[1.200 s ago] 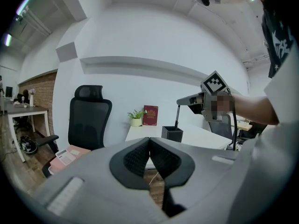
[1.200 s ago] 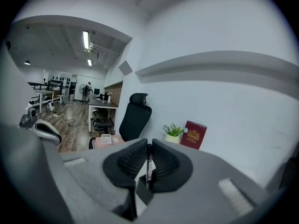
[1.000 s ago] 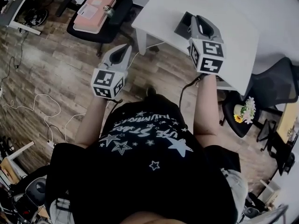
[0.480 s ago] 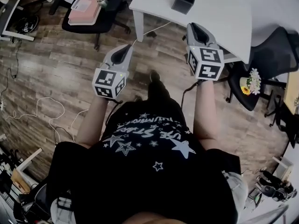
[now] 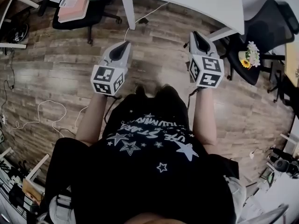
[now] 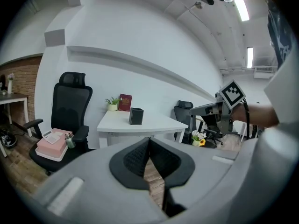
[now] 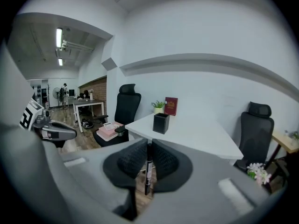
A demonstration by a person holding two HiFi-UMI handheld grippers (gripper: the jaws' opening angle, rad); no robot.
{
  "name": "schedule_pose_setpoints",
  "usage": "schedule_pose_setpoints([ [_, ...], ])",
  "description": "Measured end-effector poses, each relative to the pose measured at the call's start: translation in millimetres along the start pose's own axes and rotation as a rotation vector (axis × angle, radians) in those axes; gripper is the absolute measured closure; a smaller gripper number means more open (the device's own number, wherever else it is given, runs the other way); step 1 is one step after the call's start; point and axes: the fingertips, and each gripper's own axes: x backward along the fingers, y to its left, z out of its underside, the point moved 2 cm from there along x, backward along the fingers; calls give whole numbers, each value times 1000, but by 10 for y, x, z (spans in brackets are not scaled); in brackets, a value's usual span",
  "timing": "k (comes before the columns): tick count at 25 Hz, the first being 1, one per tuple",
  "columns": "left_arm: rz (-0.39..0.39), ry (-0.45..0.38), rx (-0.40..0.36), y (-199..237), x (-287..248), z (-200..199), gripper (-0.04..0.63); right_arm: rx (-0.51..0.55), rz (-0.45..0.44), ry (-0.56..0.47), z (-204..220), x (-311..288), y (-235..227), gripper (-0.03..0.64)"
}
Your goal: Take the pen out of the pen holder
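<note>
Both grippers have pulled back from the white table [image 5: 201, 3], which now sits at the top edge of the head view. The black pen holder [image 7: 160, 123], beside the right gripper 1 second ago, is now well clear of it.

- Right gripper [image 7: 148, 146]: jaws narrow, clamped on a dark pen [image 7: 148, 169] that stands upright between the pads, short of the table's near edge.
- Left gripper [image 6: 149, 141]: jaws together at the tips, nothing between them. It hangs off the table, over the floor.
- Hidden or cut off: in the head view the pen holder is sliced by the frame's top edge and the pen cannot be seen.
- Pen holder stands on the table; behind it are 1 small plant [image 7: 158, 105] and 1 red book [image 7: 171, 106], its cover print too small to read.
- Room: wood-plank floor [image 5: 154, 55], plain white wall [image 7: 210, 78] behind the table. A black chair [image 5: 96, 13] left of the table carries a pink box [image 5: 72, 1]. Flowers [image 5: 250, 55] sit right of the table. Loose cables [image 5: 42, 108] trail over the floor, far from the table.
- Writing: white lettering and stars on the person's shirt [image 5: 154, 143], upside down, hard to read.
</note>
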Motion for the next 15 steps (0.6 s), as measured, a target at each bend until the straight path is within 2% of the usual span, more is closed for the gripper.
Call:
schedule_pose_setpoints([
  [9,42,-13,-34,-619,-30,-93,584,-53,11,-5,273,587,-245,586],
  [15,58,-6,-63,-1171,126,-11,584,-74,-1,-17,527,1123,-335,586],
])
